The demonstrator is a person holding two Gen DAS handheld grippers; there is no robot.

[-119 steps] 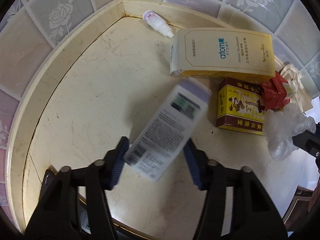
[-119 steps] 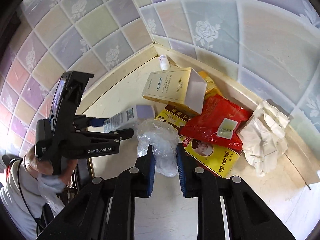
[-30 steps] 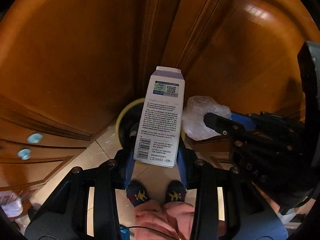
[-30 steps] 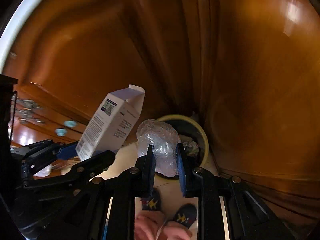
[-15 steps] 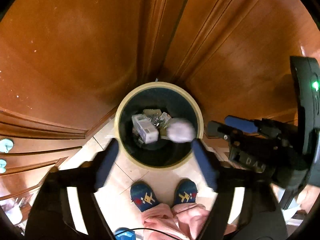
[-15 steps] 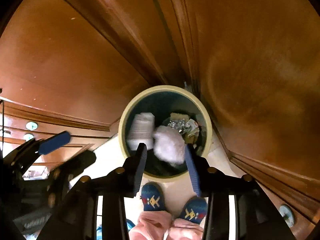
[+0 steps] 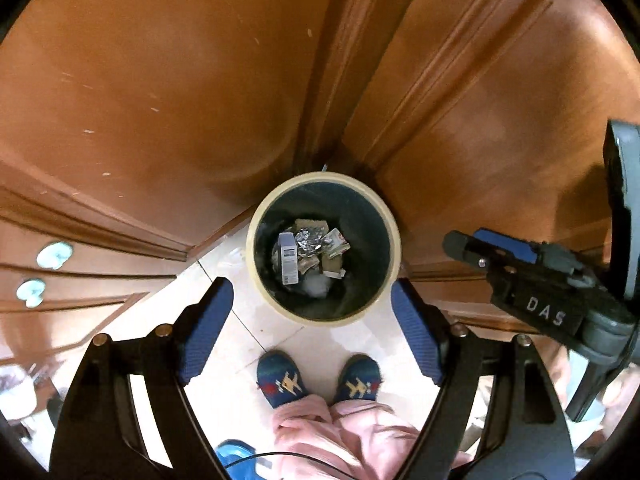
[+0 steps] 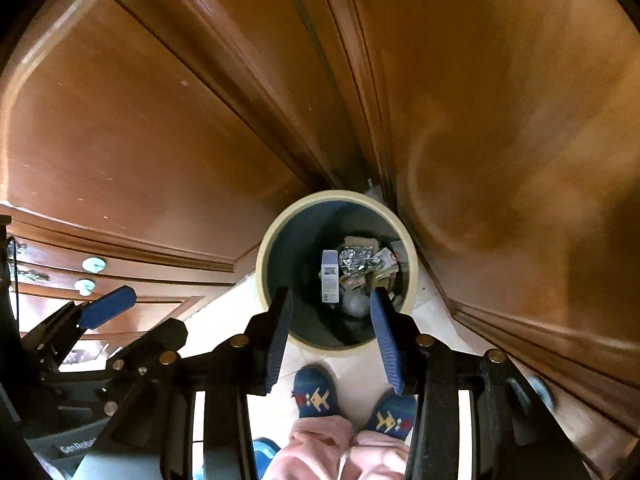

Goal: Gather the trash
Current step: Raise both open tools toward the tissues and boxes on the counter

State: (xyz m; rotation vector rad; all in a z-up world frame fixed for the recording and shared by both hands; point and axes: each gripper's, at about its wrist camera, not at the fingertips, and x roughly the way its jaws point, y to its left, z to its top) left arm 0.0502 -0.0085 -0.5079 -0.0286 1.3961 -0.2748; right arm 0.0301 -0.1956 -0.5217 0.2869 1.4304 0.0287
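The left gripper is gaping wide and holding nothing. The right gripper is hovering above the bin, jaws apart and empty. The box is lying inside.

Left black two-finger gripper with blue pads points down, jaws spread wide, nothing held. Right black blue-padded gripper alongside, also spread and unloaded.
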